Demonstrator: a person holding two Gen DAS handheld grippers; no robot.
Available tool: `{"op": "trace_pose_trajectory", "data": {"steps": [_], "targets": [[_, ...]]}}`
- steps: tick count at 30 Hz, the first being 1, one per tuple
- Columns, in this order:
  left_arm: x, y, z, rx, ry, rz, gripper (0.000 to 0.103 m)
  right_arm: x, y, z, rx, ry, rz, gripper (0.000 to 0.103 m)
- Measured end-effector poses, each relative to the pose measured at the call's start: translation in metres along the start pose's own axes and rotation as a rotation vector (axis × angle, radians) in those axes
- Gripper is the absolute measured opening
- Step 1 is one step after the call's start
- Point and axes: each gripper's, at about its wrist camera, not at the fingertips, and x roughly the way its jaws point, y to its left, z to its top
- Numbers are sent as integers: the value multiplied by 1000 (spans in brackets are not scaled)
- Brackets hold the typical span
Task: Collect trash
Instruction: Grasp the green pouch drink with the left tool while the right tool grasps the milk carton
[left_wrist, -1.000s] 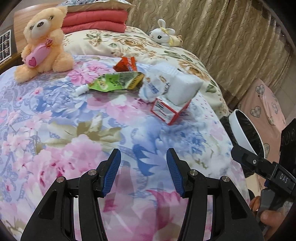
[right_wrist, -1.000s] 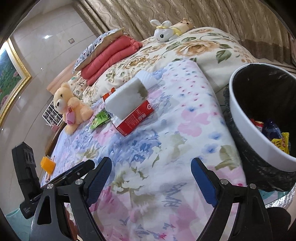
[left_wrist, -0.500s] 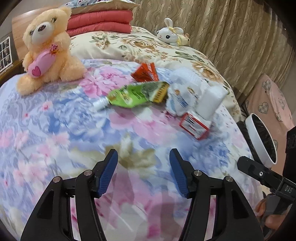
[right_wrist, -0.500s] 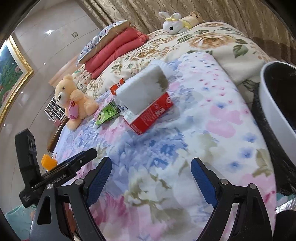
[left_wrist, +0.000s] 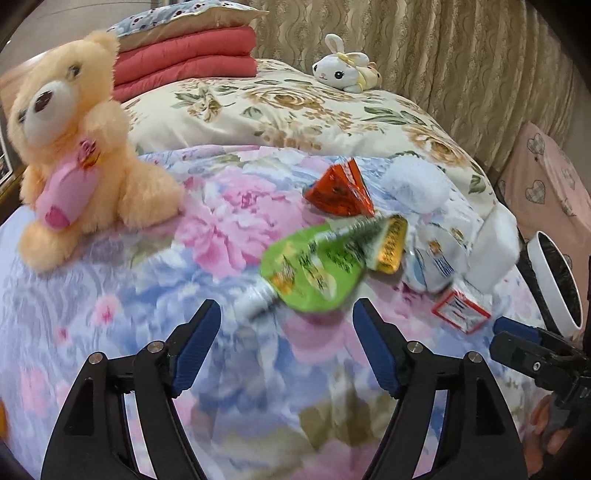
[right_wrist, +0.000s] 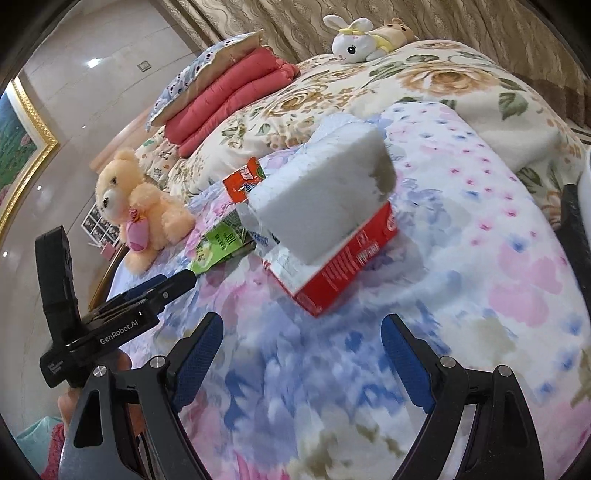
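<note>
My left gripper (left_wrist: 286, 347) had just been opening its jaws, nothing between them, and the green spouted pouch (left_wrist: 317, 266) lay just ahead on the flowered bedspread (left_wrist: 110, 295), near the bed's middle. Its long axis ran slantwise, spout toward my jaws, crimped end toward the red wrapper (left_wrist: 340, 192). My right gripper (right_wrist: 301, 354) stood released and empty, facing the red carton (right_wrist: 332, 273) under the white foam block (right_wrist: 317, 206), nearer the bed's edge by the bin (left_wrist: 554, 280). I judged the left hand nearer the pouch.
</note>
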Motion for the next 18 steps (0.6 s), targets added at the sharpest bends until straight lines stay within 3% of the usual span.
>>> {"op": "trace_pose_trajectory", "data": {"steps": [9,10,11,14,16,17,18], "targets": [[31,-6,14,77,34,-36,78,27,13,15,-61,-21,-128,88],[32,-9,14,86,36,-38,77,28,13,15,-69,-24,-134,88],[33,-11,14,95,35,-41,69,28,13,15,-78,-29,-143,84],[32,-18,12,126,28,-12,59,24,8,15,-87,-34,-157,61],[28,-20,10,128,22,-14,52,20,3,14,-86,-29,-151,42],[26,-20,9,123,20,-14,50,17,-2,13,-83,-21,-135,26],[25,-19,9,119,21,-15,49,15,-5,12,-77,-14,-119,20]]}}
